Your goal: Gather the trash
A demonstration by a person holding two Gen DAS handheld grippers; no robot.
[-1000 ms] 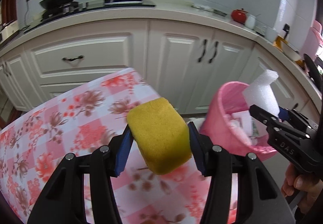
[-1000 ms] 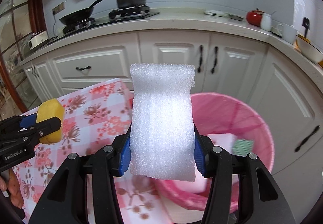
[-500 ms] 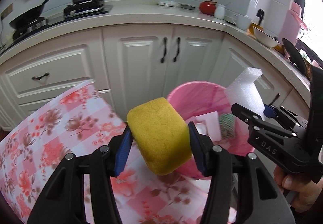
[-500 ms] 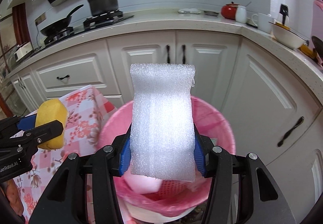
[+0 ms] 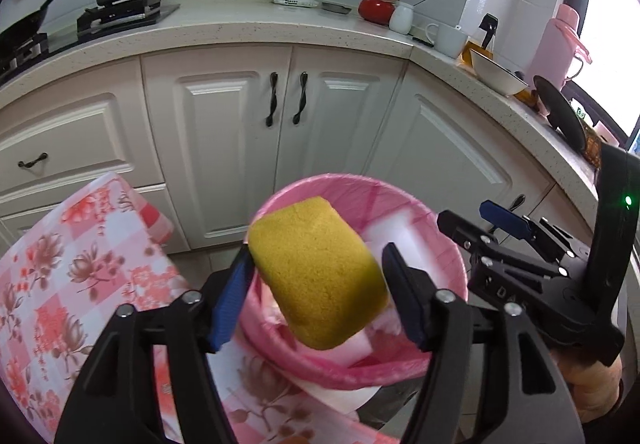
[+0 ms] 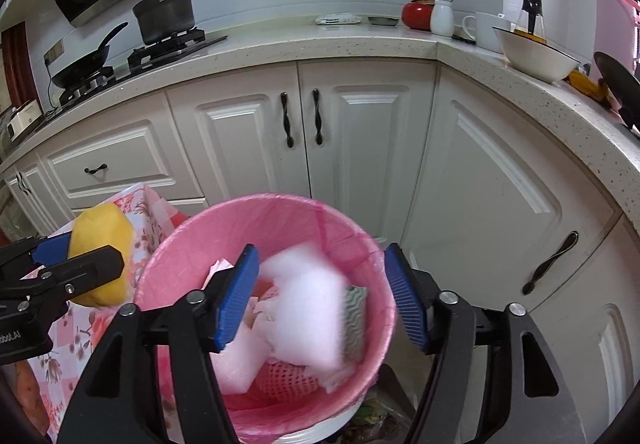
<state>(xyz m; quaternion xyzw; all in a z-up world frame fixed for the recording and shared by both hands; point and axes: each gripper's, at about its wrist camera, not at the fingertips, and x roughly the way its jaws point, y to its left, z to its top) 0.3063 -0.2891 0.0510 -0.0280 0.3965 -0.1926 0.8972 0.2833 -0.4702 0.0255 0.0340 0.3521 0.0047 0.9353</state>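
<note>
Both views bright, evenly lit; daylight blows out the window (image 5: 612, 44) at right edge. Strong fisheye bending, dark vignette in corners. White foam piece (image 6: 308, 304) motion-blurred (edges smeared); yellow sponge (image 5: 316, 272) sharp. Soft shadows under the worktop overhang.

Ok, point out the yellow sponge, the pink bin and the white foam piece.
yellow sponge (image 5: 316, 272), left wrist view, front face.
pink bin (image 6: 192, 240), right wrist view, inner wall.
white foam piece (image 6: 308, 300), right wrist view, blurred middle.

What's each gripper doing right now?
Left gripper: jaws just opened, yellow sponge between them, released.
Right gripper: jaws just opened, white foam falling into bin.
</note>
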